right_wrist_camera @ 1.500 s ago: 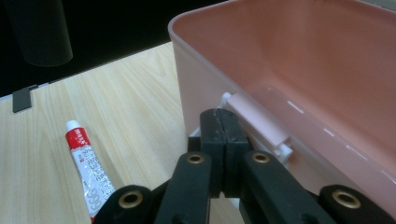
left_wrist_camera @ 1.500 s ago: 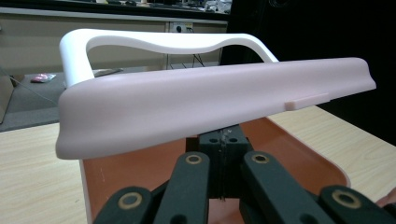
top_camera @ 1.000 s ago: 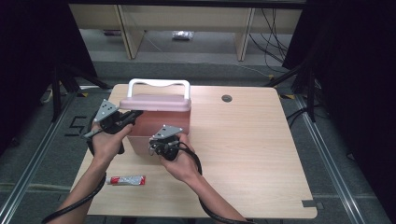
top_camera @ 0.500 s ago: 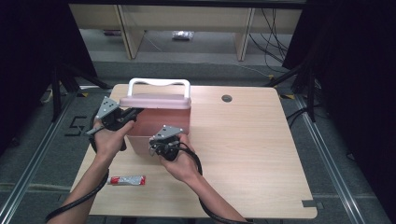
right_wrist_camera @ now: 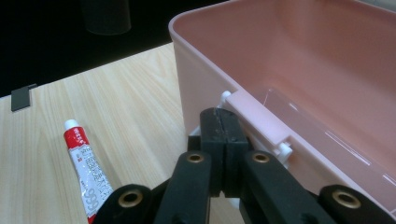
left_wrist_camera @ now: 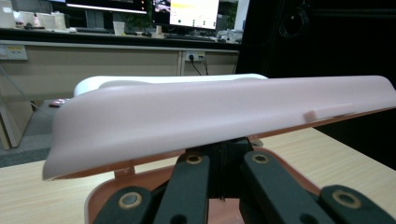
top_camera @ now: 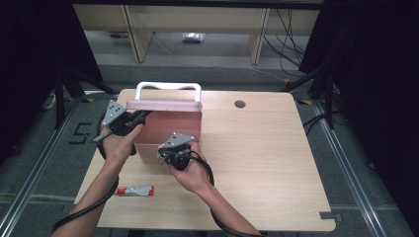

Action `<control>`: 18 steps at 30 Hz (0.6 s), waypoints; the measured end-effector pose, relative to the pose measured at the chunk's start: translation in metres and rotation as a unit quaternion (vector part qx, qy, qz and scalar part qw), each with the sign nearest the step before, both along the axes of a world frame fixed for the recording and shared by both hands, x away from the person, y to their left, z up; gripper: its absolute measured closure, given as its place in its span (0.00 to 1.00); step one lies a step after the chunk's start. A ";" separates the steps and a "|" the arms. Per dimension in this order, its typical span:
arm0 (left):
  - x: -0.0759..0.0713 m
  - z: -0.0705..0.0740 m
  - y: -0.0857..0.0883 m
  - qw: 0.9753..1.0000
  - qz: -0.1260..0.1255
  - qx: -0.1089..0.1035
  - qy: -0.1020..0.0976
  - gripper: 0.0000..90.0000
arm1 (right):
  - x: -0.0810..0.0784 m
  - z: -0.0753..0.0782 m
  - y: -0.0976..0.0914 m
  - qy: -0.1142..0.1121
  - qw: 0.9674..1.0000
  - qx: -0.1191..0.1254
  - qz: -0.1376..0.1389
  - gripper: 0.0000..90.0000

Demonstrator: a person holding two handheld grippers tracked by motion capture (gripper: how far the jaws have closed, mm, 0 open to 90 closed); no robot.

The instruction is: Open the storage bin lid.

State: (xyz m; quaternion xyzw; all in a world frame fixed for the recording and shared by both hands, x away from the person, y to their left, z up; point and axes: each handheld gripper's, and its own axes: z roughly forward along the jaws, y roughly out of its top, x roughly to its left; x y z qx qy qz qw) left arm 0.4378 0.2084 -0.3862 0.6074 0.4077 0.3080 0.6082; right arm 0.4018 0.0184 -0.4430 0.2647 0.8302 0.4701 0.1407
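Sitting on the table's (top_camera: 276,163) left half, your pink box (top_camera: 170,133) runs left-right, lid (top_camera: 165,104) raised over your clenched left gripper (top_camera: 141,117). Your right gripper (top_camera: 165,154), also clenched, meets the latch (right_wrist_camera: 259,122); its view reads the tube (right_wrist_camera: 88,175).

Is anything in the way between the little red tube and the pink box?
Nothing visible. The red tube lies on the bare table just in front of the pink box, whose lid is lifted, so the box stands open.
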 end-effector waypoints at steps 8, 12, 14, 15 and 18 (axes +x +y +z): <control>0.005 0.003 -0.001 1.000 0.004 -0.002 -0.006 1.00 | 0.000 0.000 0.000 -0.004 1.000 -0.001 0.004 1.00; 0.007 0.004 -0.002 1.000 0.007 -0.002 -0.008 1.00 | 0.000 0.000 0.000 -0.001 1.000 -0.001 0.001 1.00; 0.008 0.005 -0.003 1.000 0.007 0.000 -0.010 1.00 | 0.000 0.000 0.000 -0.005 1.000 -0.002 0.004 1.00; 0.009 0.005 -0.003 1.000 0.008 -0.001 -0.011 1.00 | 0.000 0.000 0.000 -0.005 1.000 -0.001 0.004 1.00; 0.010 0.006 -0.003 1.000 0.008 -0.001 -0.014 1.00 | 0.000 0.000 0.000 -0.001 1.000 0.000 0.001 1.00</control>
